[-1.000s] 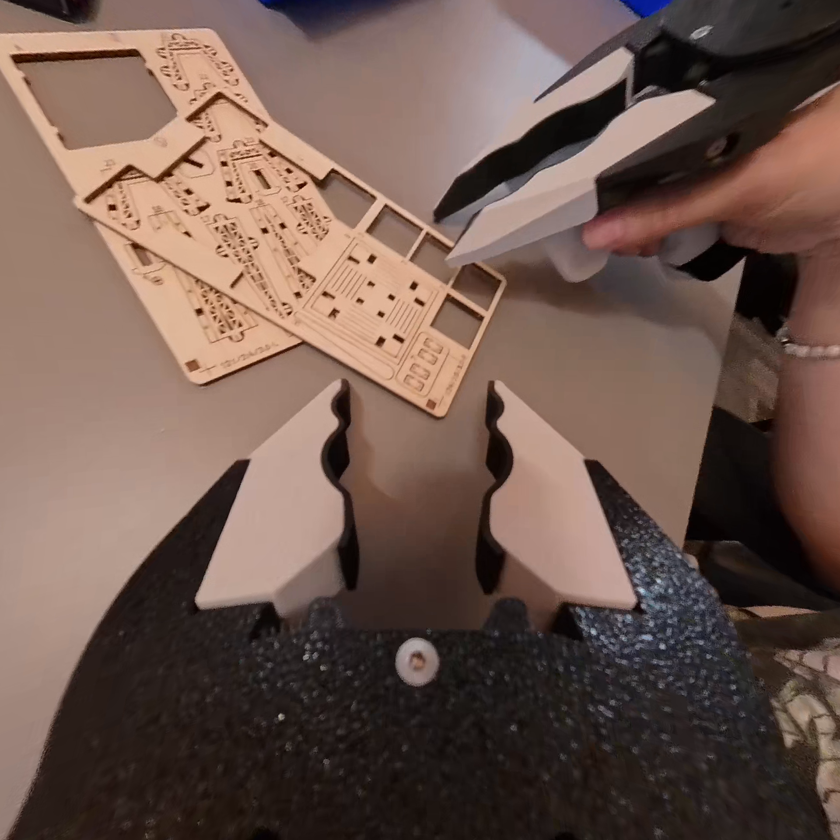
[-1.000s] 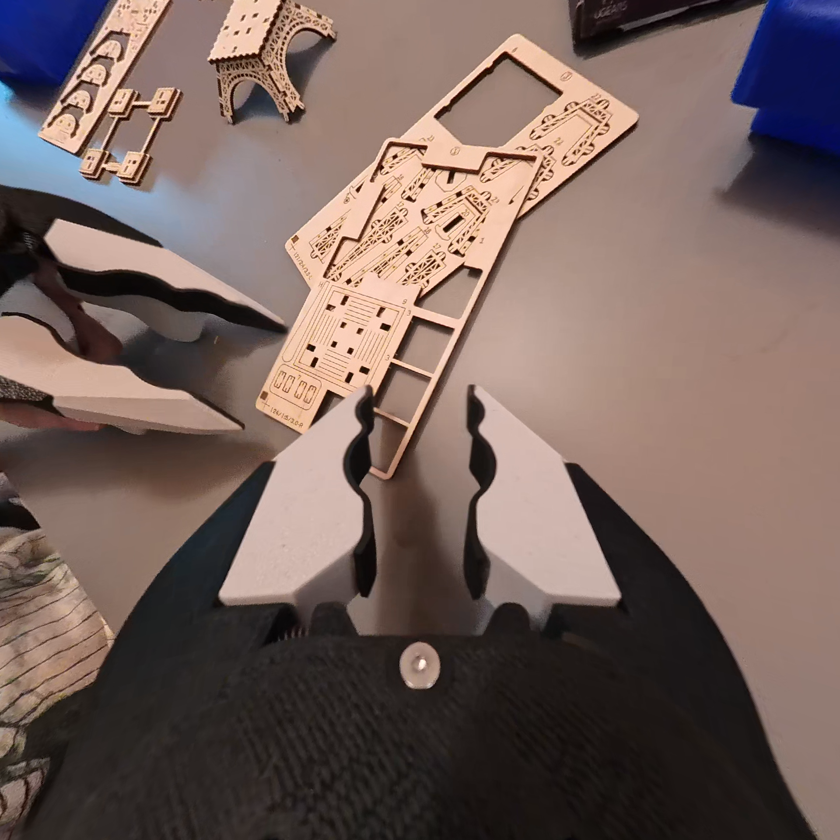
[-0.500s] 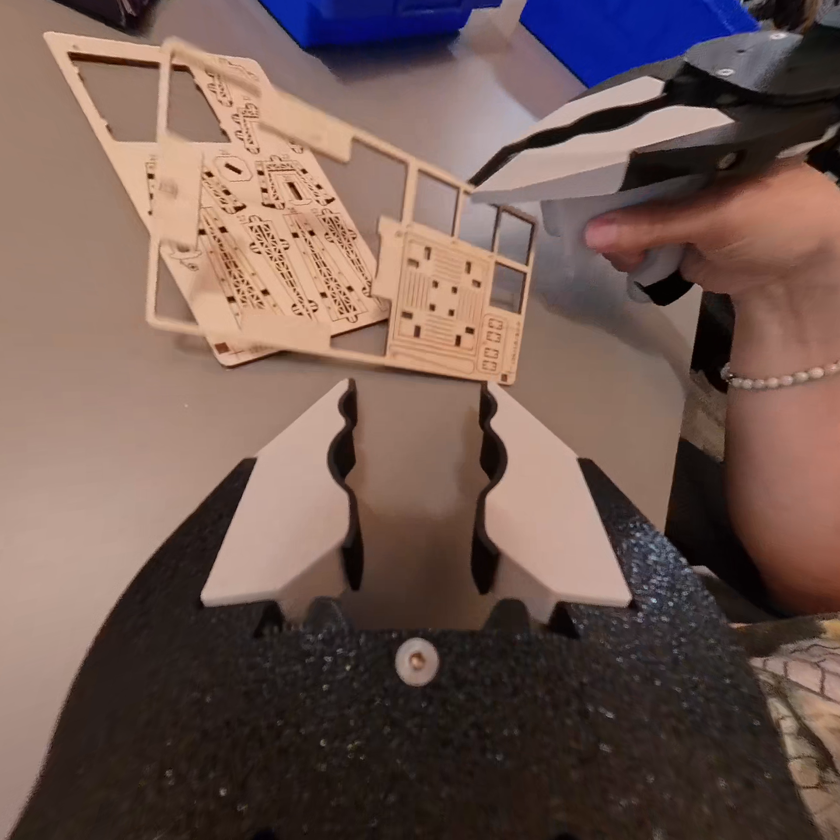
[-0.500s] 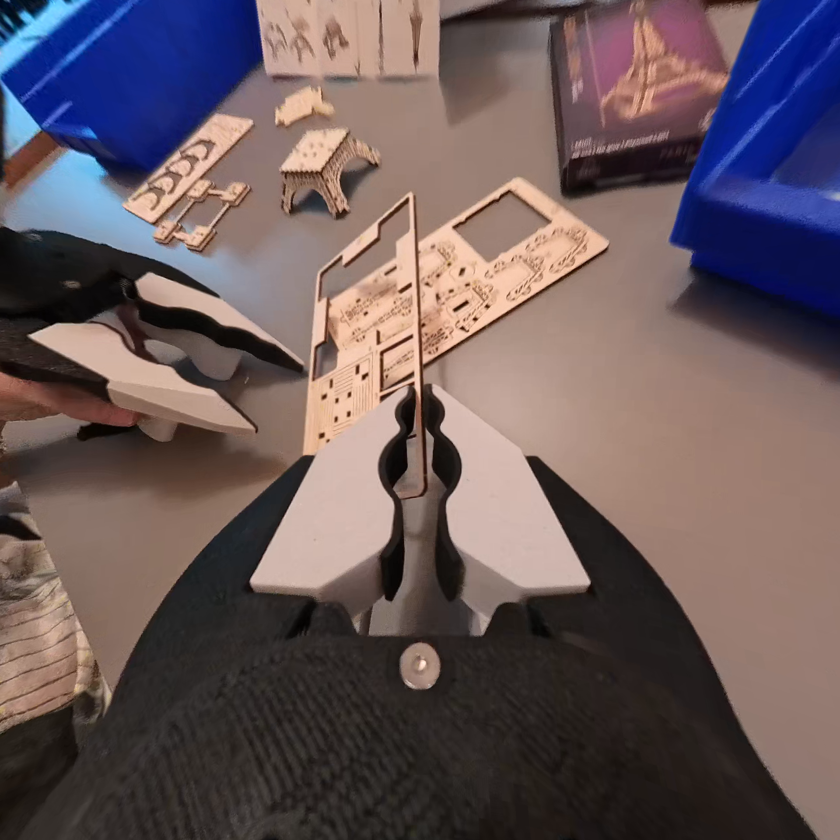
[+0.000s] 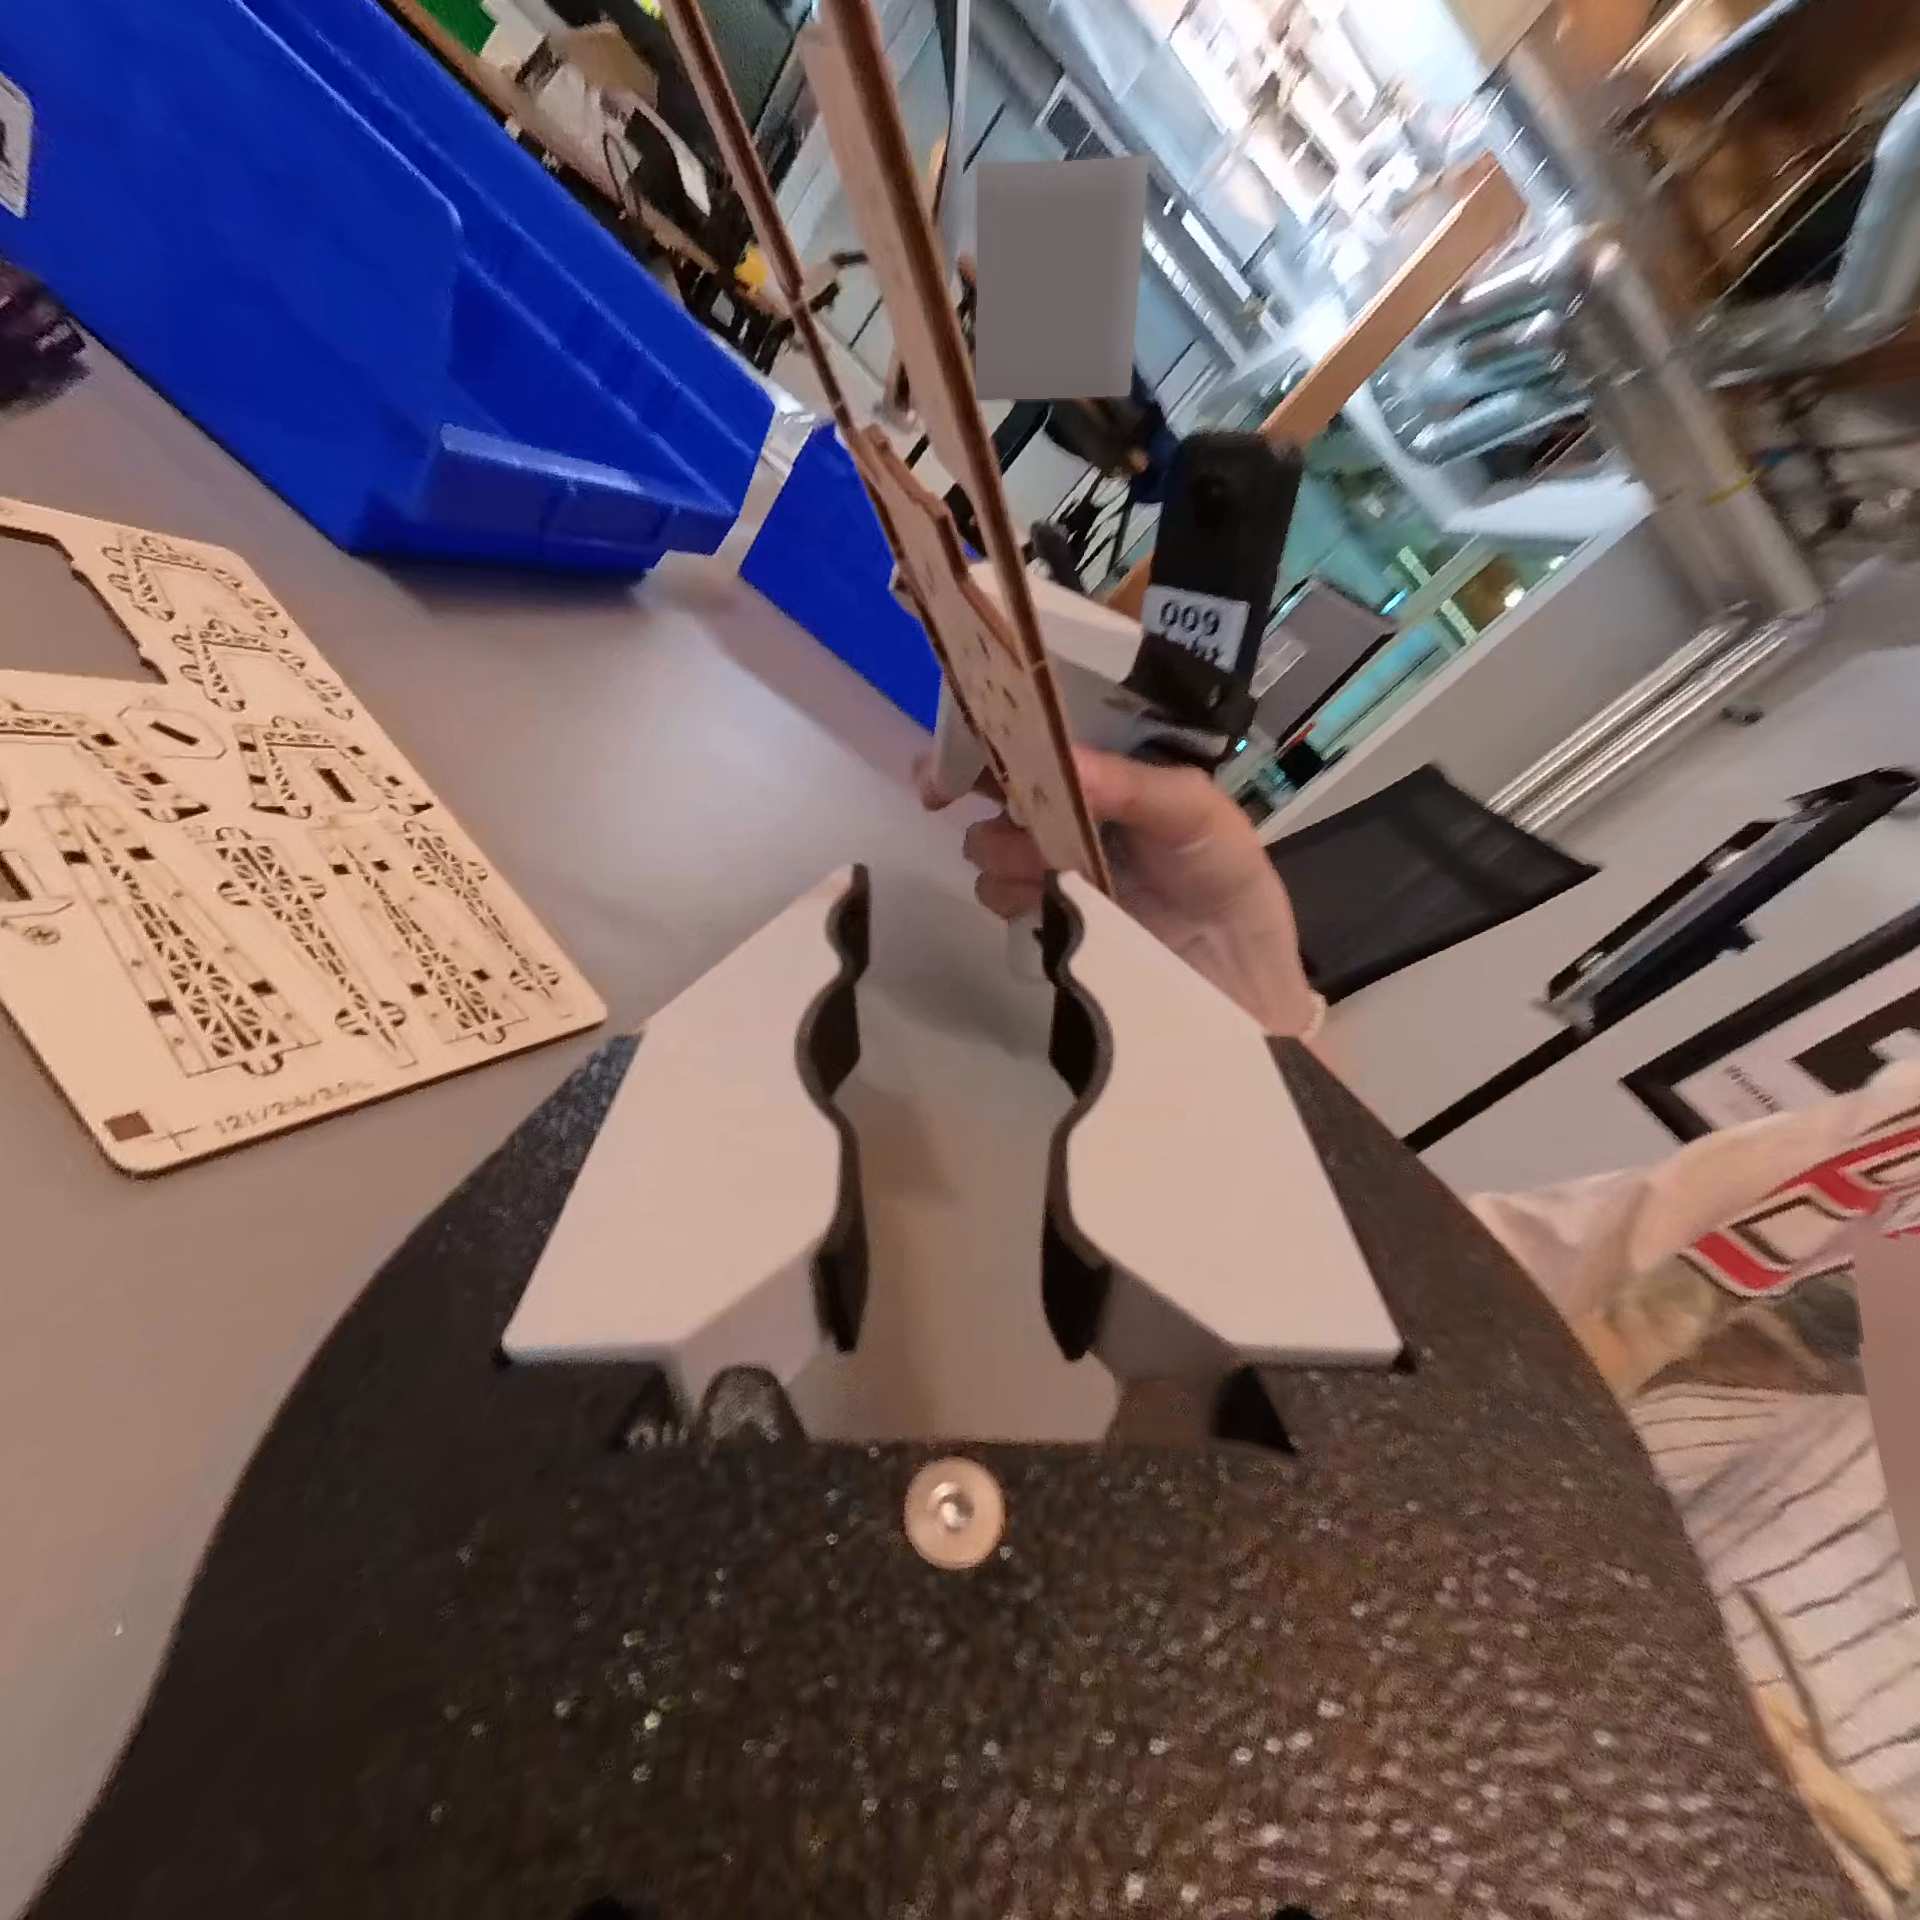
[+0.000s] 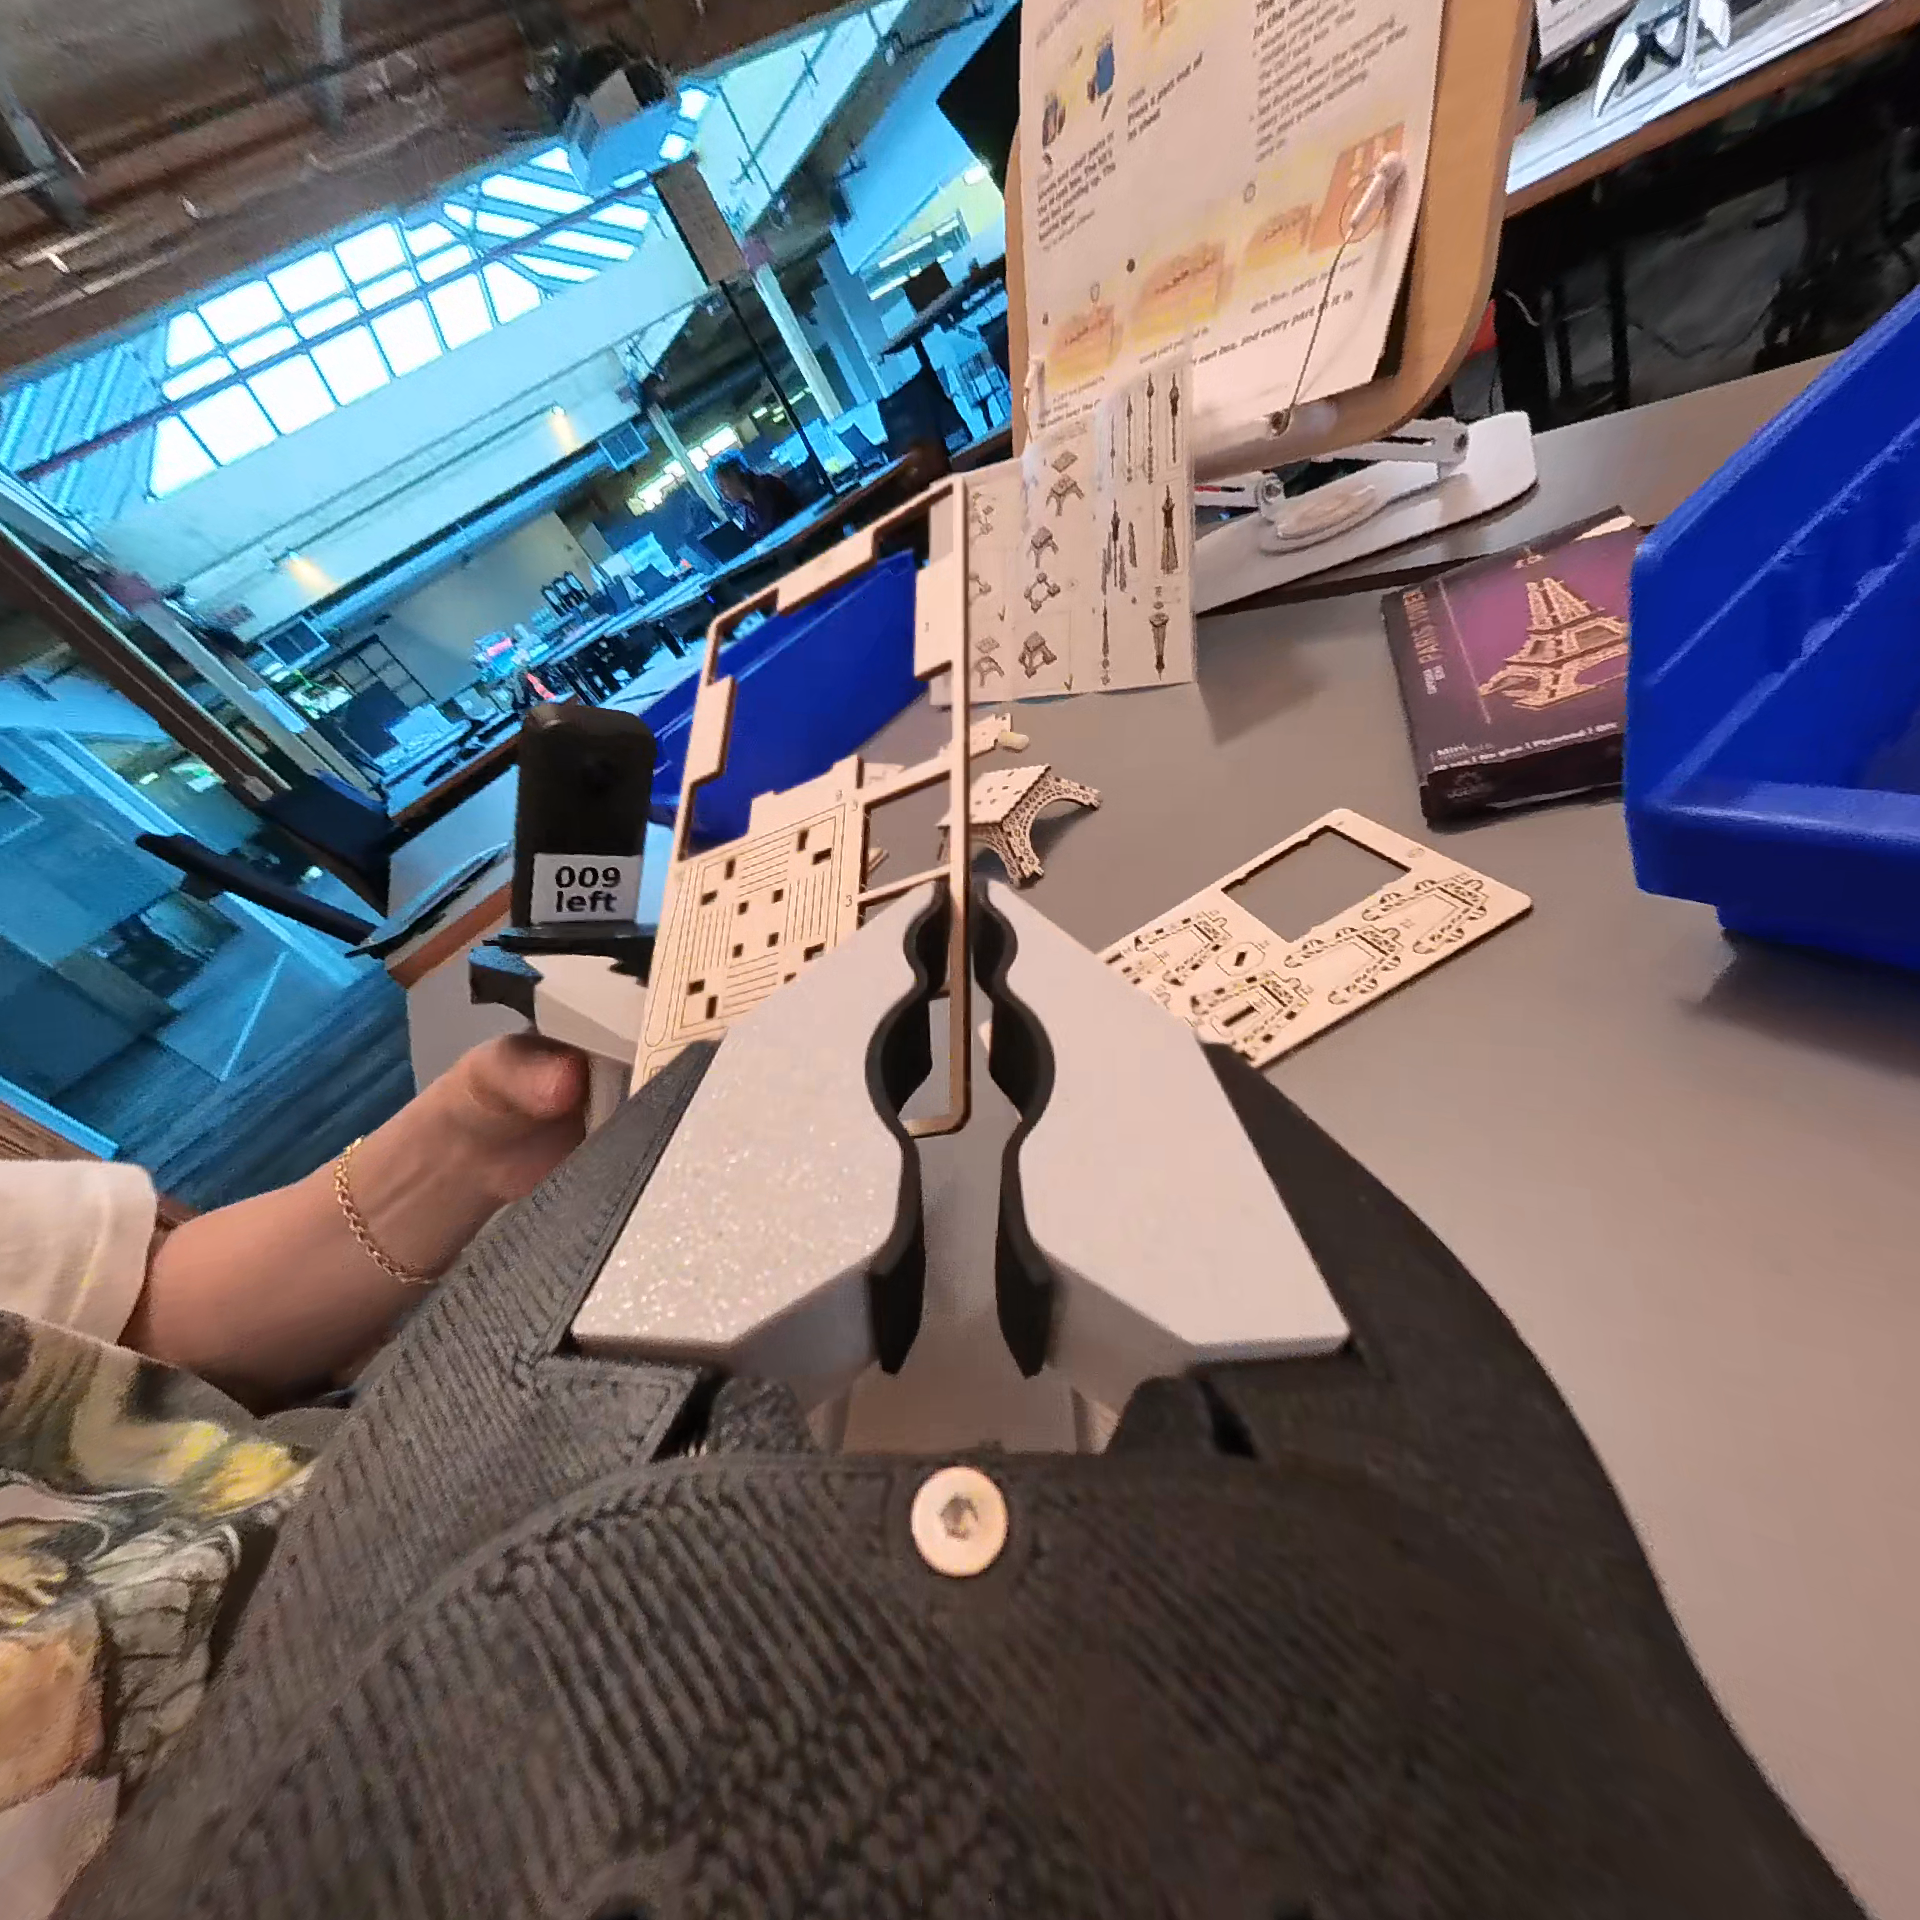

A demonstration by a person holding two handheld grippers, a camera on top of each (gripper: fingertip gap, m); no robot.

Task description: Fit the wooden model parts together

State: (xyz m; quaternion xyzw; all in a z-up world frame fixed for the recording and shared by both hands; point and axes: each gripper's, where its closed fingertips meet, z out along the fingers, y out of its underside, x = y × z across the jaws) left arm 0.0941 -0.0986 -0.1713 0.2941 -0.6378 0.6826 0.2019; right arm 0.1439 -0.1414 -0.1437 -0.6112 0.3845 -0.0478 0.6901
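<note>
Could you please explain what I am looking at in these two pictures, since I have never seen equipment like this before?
There is no robot here. A person holds a hand-operated two-finger gripper in each hand, and each gripper carries a wide-angle camera looking forward along its grey fingers. One picture comes from the left gripper, whose jaws stand open and hold nothing. The other comes from the right gripper, whose jaws are shut on the thin edge of a wooden parts sheet, held upright above the grey table. In that view the person's left hand shows holding the other gripper. On the table lie another flat wooden sheet of cut-out parts, a small assembled tower base, a dark kit box, blue bins and an instruction sheet on a stand.
</note>
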